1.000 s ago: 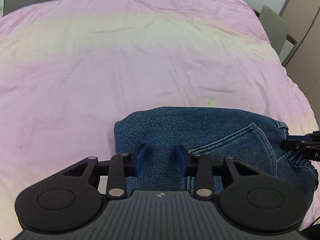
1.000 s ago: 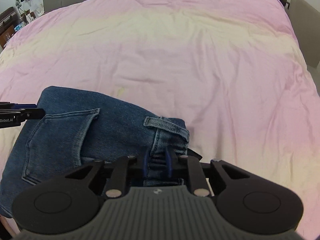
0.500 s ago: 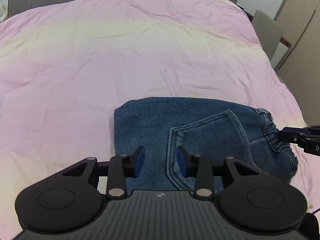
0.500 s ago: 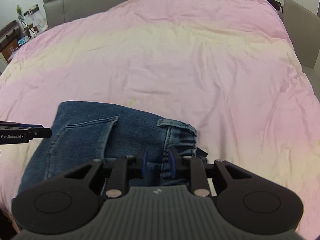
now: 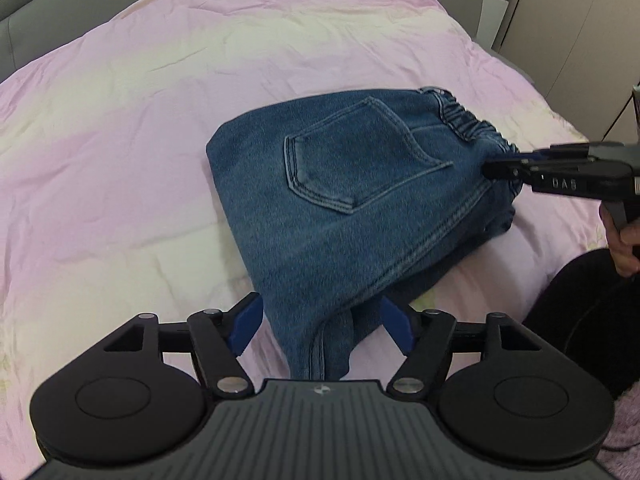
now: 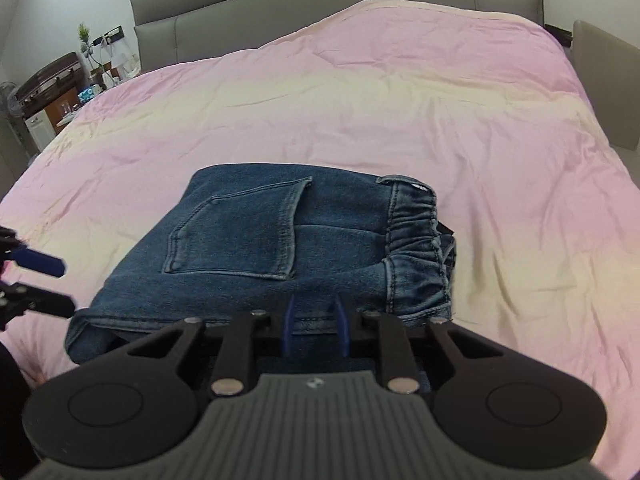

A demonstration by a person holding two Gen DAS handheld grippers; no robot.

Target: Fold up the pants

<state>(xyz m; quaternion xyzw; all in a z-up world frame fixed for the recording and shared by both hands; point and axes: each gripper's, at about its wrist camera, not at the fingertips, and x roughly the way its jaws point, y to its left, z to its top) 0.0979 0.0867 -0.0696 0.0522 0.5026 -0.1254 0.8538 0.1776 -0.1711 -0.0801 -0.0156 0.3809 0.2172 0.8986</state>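
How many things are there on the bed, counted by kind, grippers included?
Folded jeans: 1
Pink bedcover: 1
Grippers: 2, the left gripper and the right gripper
Total: 4

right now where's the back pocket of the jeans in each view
Left wrist view: the back pocket sits centre, a little above the middle, on the folded jeans.
Right wrist view: the back pocket is left of centre, mid-height.
Shared landmark: the elastic waistband, just right of the pocket in both.
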